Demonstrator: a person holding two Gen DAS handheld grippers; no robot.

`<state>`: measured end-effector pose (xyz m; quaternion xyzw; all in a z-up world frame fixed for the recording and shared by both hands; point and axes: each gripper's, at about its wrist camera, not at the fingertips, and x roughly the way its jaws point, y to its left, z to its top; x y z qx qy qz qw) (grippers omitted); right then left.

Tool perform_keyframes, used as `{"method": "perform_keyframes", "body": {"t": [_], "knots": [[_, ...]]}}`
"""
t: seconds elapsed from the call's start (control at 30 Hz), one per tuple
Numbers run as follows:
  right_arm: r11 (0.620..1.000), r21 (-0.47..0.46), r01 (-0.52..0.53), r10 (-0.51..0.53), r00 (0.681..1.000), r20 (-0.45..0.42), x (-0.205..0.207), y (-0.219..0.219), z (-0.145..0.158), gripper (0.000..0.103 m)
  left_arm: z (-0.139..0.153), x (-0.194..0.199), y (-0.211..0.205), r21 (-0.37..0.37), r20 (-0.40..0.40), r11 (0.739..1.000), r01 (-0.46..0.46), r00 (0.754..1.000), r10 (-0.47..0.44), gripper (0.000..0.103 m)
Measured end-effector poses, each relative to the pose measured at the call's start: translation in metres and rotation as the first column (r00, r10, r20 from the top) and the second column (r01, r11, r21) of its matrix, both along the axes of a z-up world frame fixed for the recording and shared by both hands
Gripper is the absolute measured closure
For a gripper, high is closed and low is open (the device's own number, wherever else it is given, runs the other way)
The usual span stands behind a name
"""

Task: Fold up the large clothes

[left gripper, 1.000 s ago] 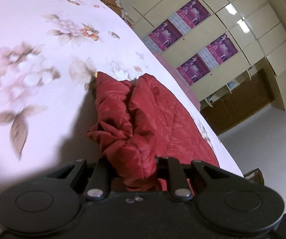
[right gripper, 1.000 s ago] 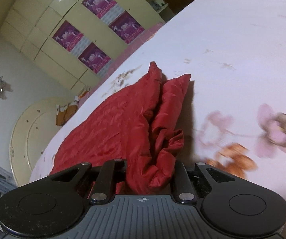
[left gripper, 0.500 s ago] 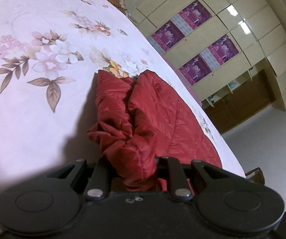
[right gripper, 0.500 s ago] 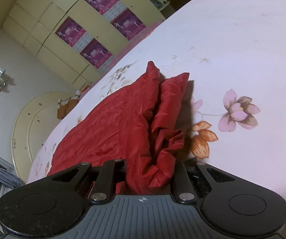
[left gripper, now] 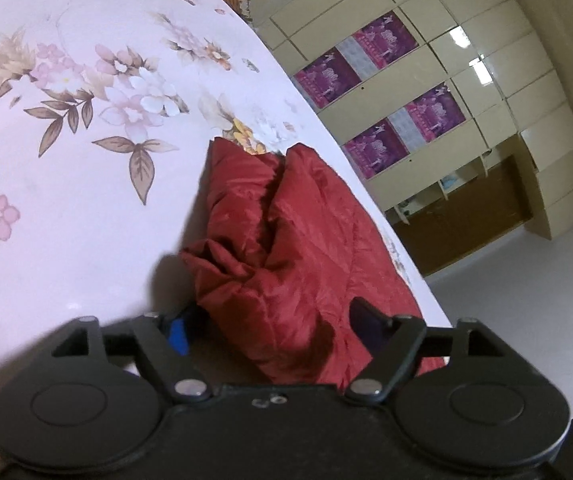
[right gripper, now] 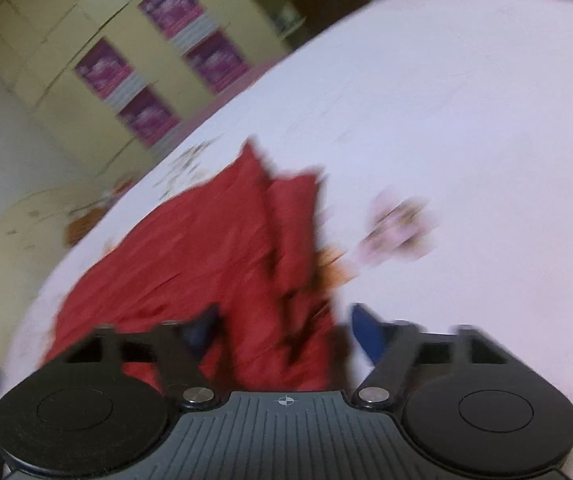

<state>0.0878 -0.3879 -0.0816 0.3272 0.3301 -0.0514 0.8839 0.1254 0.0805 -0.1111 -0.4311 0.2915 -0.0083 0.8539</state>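
Note:
A red quilted garment [left gripper: 294,248] lies on a pale floral bedsheet [left gripper: 66,128], its near edge bunched into a thick fold. In the left wrist view my left gripper [left gripper: 270,324] has its jaws opening, spread wide to either side of that fold, and the pads stand off the cloth. The right wrist view is blurred by motion. There the same garment [right gripper: 214,248] runs up from my right gripper [right gripper: 282,324], whose jaws are also opening, with the bunched cloth lying loose between them.
The bedsheet [right gripper: 466,120] stretches wide to the right of the garment in the right wrist view. Cream cupboards with purple posters [left gripper: 382,88] line the far wall. A white floor [left gripper: 526,280] lies beyond the bed's edge.
Both grippers were shut on the bunched edge of the red garment; now both have spread apart and let it go. The fold has settled lower onto the sheet. The right view has swung and blurred.

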Motion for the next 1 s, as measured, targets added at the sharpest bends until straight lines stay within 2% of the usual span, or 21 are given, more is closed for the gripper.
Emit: {"method": "perform_keyframes", "body": {"t": [0.03,0.1,0.13,0.17,0.2,0.23,0.27,0.33,0.4,0.47,0.53,0.57,0.6,0.67,0.77,0.9,1.0], "knots": [[1.000,-0.004,0.024,-0.024,1.000,0.019,-0.004,-0.004,0.007,0.028,-0.002,0.004,0.001,-0.010,0.001,1.000,-0.002,1.000,0.002,0.024],[0.999,-0.020,0.047,-0.046,0.997,0.056,-0.005,-0.005,0.021,0.029,-0.004,0.013,0.003,-0.019,-0.006,1.000,-0.015,1.000,0.015,0.034],[0.998,-0.035,0.044,-0.041,0.997,0.072,-0.003,-0.002,0.026,0.033,-0.006,0.019,0.004,-0.027,-0.009,1.000,-0.017,1.000,0.016,0.044],[0.998,-0.048,0.034,-0.030,0.996,0.079,0.001,0.002,0.032,0.050,-0.009,0.025,0.004,-0.024,-0.020,1.000,-0.012,1.000,0.012,0.072],[0.998,-0.051,0.024,-0.019,0.996,0.084,0.006,0.007,0.035,0.062,-0.013,0.032,0.004,-0.036,-0.029,0.999,0.010,1.000,-0.011,0.078],[0.999,-0.045,0.011,-0.007,0.996,0.092,0.011,0.012,0.038,0.069,-0.014,0.031,0.005,-0.054,-0.022,0.999,-0.001,1.000,0.000,0.084],[0.999,-0.045,-0.004,0.008,0.995,0.096,0.014,0.018,0.039,0.083,-0.013,0.027,0.004,-0.054,-0.008,0.999,-0.003,1.000,0.003,0.087],[0.997,-0.068,-0.041,0.048,0.994,0.096,0.020,0.033,0.042,0.086,-0.007,0.017,-0.002,-0.002,0.012,1.000,0.016,1.000,-0.016,0.088],[0.993,-0.080,-0.092,0.099,0.991,0.095,0.024,0.050,0.038,0.086,-0.009,0.013,-0.003,0.018,0.011,0.999,0.040,0.999,-0.040,0.086],[0.981,-0.104,-0.165,0.173,0.981,0.082,0.031,0.075,0.034,0.086,-0.014,0.017,0.001,0.004,-0.007,1.000,0.028,1.000,-0.028,0.071],[0.963,-0.122,-0.241,0.252,0.964,0.085,0.039,0.101,0.031,0.086,-0.017,0.021,0.007,-0.040,-0.001,0.999,0.008,1.000,-0.008,0.063],[0.952,-0.133,-0.274,0.287,0.954,0.090,0.043,0.115,0.031,0.092,-0.015,0.024,0.007,-0.051,0.004,0.999,0.001,1.000,-0.001,0.057],[0.941,-0.143,-0.307,0.322,0.942,0.093,0.048,0.128,0.030,0.103,-0.014,0.026,0.007,-0.048,0.002,0.999,-0.003,1.000,0.003,0.057],[0.925,-0.160,-0.345,0.362,0.927,0.095,0.061,0.151,0.028,0.103,-0.012,0.032,0.004,-0.018,-0.022,1.000,-0.002,1.000,0.002,0.069],[0.911,-0.175,-0.374,0.392,0.916,0.086,0.077,0.172,0.024,0.103,-0.007,0.036,0.003,-0.014,-0.017,1.000,-0.002,1.000,0.001,0.082],[0.886,-0.225,-0.405,0.430,0.900,0.073,0.079,0.191,0.020,0.103,0.005,0.039,-0.001,0.061,-0.011,0.998,0.018,1.000,-0.017,0.086],[0.874,-0.241,-0.423,0.448,0.893,0.056,0.081,0.200,0.014,0.103,0.011,0.038,-0.003,0.074,-0.017,0.997,0.015,1.000,-0.014,0.086]]}}
